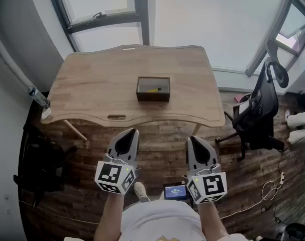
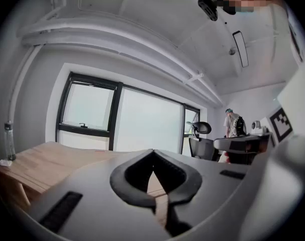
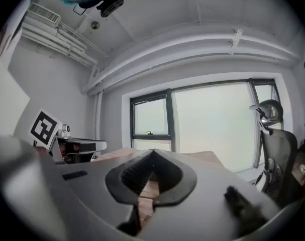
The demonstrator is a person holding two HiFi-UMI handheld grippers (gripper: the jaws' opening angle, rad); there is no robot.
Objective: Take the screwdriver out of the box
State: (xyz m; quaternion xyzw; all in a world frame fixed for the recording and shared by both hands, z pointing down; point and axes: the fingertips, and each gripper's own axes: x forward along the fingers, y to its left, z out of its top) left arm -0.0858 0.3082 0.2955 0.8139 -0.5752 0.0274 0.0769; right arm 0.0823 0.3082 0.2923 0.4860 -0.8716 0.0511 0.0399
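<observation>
Head view is showing the left gripper [image 1: 134, 131] and the right gripper [image 1: 191, 138] hanging short of the table [image 1: 92, 87], each with its jaws pressed together and gripping nothing. The box [image 1: 153, 96] is sitting well ahead of both, with the yellow screwdriver [image 1: 153, 90] lying inside. As I am judging it, reaching in without parting the jaws risks shoving the tool aside, and clipping a wall risks sliding the box.

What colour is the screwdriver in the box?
Yellow. The screwdriver shows best in the head view, small, lying inside the dark brown box.
</observation>
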